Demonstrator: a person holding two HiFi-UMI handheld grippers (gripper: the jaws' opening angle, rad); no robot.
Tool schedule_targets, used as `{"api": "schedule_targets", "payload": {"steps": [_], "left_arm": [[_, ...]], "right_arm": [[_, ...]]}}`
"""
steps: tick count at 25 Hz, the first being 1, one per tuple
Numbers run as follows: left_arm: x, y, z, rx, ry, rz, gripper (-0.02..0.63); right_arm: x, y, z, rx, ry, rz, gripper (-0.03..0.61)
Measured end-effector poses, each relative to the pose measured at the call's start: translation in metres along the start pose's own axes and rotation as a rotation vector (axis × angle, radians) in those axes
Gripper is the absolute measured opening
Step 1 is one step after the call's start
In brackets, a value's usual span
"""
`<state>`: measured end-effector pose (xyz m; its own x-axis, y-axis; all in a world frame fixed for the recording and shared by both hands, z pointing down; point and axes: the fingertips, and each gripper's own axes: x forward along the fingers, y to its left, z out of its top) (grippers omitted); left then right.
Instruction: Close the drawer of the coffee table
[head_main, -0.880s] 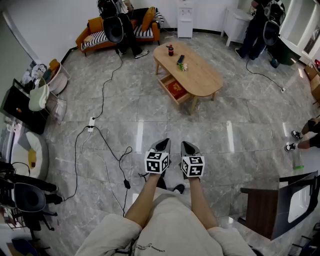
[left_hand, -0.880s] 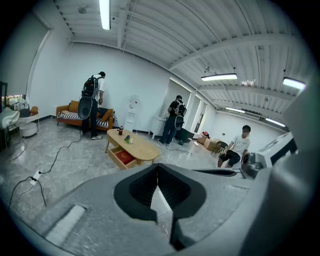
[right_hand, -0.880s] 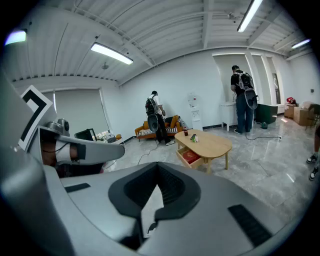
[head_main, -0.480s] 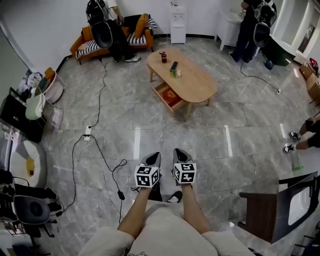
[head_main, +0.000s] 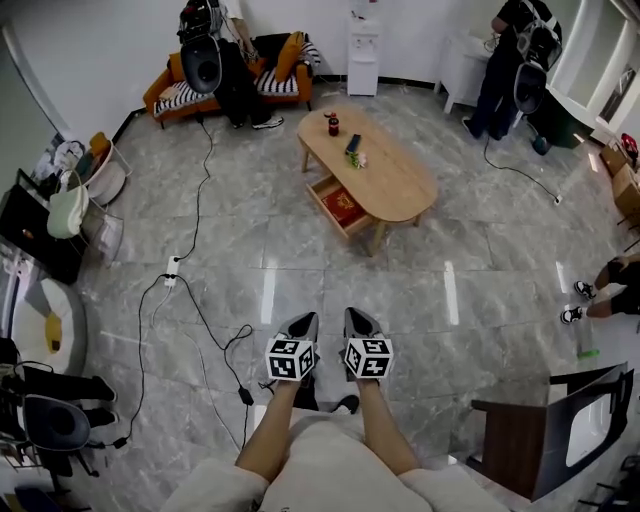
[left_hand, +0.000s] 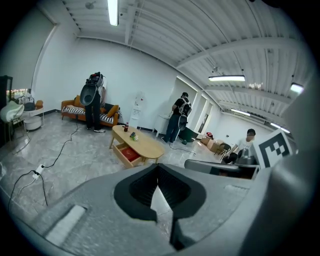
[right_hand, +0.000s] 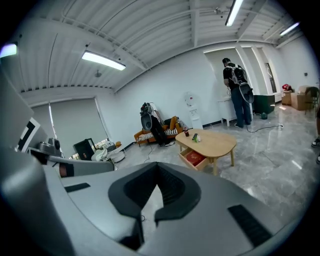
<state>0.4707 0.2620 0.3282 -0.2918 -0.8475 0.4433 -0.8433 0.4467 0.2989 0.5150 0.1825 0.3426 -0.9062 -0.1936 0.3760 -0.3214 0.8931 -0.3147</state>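
Note:
The oval wooden coffee table (head_main: 385, 175) stands far ahead across the floor. Its drawer (head_main: 340, 207) is pulled out toward me on the left side, with something red inside. A dark bottle (head_main: 333, 124) and small items (head_main: 353, 150) sit on the top. My left gripper (head_main: 303, 322) and right gripper (head_main: 354, 318) are held side by side in front of my body, both shut and holding nothing, well short of the table. The left gripper view shows the table (left_hand: 141, 141) and drawer (left_hand: 127, 153) beyond the left gripper (left_hand: 164, 219). The right gripper view shows the table (right_hand: 212, 142) and drawer (right_hand: 194, 158) beyond the right gripper (right_hand: 149, 218).
Black cables (head_main: 190, 295) and a power strip (head_main: 171, 267) lie on the floor to my left. An orange sofa (head_main: 170, 85) with a person (head_main: 215, 60) stands at the back left. Another person (head_main: 510, 60) is at the back right, and a dark chair (head_main: 545, 435) is at my right.
The grippers have dropped lower in the head view and stay side by side, still shut. The view has shifted slightly; the table remains far ahead with its drawer out.

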Motion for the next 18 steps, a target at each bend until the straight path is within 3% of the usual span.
{"api": "schedule_targets", "payload": {"steps": [7, 18], "left_arm": [[0.039, 0.018, 0.052, 0.083, -0.042, 0.0, 0.009], [0.083, 0.066, 0.109, 0.097, -0.043, -0.055, 0.009]], "right_arm": [[0.031, -0.009, 0.03, -0.064, 0.013, -0.037, 0.015], [0.099, -0.006, 0.067, -0.099, 0.039, -0.056, 0.015]]}}
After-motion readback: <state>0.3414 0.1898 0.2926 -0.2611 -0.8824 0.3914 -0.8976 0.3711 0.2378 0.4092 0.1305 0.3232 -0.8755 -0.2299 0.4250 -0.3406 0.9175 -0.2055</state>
